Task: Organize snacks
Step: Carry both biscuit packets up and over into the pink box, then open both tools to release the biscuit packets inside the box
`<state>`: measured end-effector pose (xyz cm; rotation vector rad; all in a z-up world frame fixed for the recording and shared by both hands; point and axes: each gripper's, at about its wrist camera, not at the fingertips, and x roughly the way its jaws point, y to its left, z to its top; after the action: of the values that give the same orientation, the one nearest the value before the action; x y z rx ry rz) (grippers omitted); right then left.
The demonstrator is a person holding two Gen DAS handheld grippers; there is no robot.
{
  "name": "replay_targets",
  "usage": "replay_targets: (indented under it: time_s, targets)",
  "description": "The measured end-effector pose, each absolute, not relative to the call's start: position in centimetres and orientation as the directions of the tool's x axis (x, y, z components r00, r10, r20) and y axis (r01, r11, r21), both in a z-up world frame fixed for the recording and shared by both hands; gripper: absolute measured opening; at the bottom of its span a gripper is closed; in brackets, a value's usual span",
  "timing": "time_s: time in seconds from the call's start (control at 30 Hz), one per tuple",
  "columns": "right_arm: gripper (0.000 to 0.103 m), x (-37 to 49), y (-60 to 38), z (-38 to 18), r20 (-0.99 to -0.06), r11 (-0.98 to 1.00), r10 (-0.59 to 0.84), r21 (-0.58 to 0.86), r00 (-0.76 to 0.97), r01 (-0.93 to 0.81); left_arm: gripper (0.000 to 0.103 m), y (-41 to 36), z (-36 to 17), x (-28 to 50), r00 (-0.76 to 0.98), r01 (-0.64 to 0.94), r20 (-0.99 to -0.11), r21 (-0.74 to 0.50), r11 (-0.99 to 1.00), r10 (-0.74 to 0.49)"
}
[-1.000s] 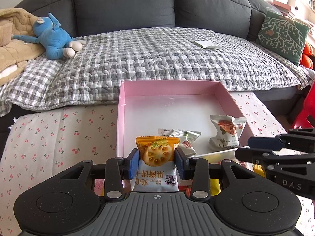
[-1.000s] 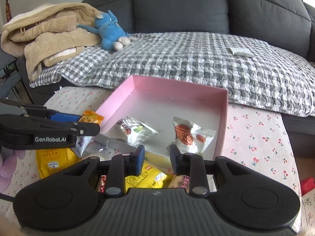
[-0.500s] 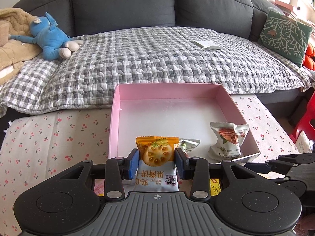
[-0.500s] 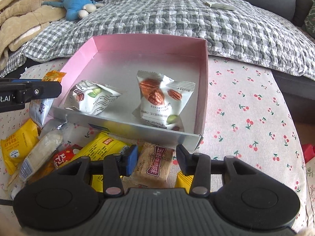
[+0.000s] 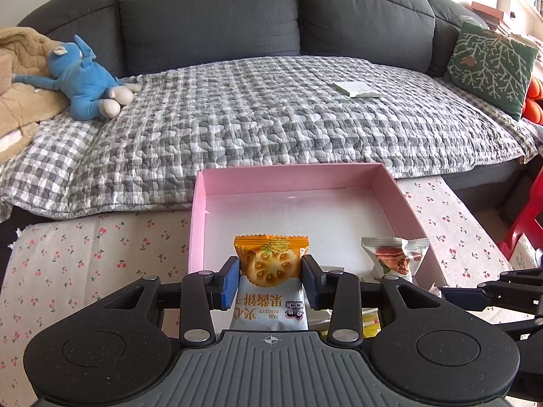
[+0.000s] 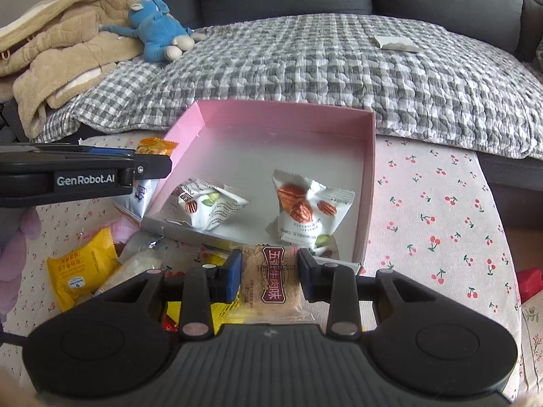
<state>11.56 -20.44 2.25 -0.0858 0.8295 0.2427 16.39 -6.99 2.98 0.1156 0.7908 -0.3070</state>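
Both my grippers pointed steeply down over the cherry-print bench (image 6: 441,203), toward the pink box (image 5: 390,183). In the left wrist view my left gripper (image 5: 270,279) sat low in the centre of the frame, its fingers narrowed onto the jam biscuit packet (image 5: 270,281); the blue pads pressed the packet's sides, its orange top sticking up past the tips in front of the box's near edge. In the right wrist view my right gripper (image 6: 269,273) sat at the bottom centre, just short of the box's near wall. Its fingers had just been closing, and the brown beef-flavour cake packet (image 6: 275,281) lay lengthwise between them, the pads pressed against its edges. Inside the box lay two nut packets (image 6: 210,203), one at centre, the other to its right. Loose snacks, a yellow packet (image 6: 79,271) among them, lay at the lower left outside the box.
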Motion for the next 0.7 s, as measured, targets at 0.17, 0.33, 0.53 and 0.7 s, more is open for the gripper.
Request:
replay_targets:
  time_s: [0.17,0.33,0.53,0.7]
  targets:
    - [0.031,12.7,-20.9,4.2,-0.699,0.974,0.179,0.026,0.692,-0.225,0.037,-7.3,3.2,17.3,0.671,0.313,-0.708,-0.002,0.95,-0.222]
    - [0.031,15.3,-21.1,4.8,-0.67,0.978,0.169,0.021,0.723,-0.209,0.037,-7.5,3.1,19.0,0.687,0.301,-0.696,0.008,0.954,-0.211]
    - [0.031,19.0,-20.9,4.2,-0.658,0.98,0.169,0.031,0.734,-0.197,0.037,-7.8,2.4,21.5,0.702,0.281,-0.686,0.018,0.959,-0.193]
    - [0.031,21.3,-20.1,3.5,-0.659,0.98,0.16,0.018,0.735,-0.197,0.037,-7.9,1.5,23.4,0.702,0.267,-0.691,0.029,0.963,-0.174]
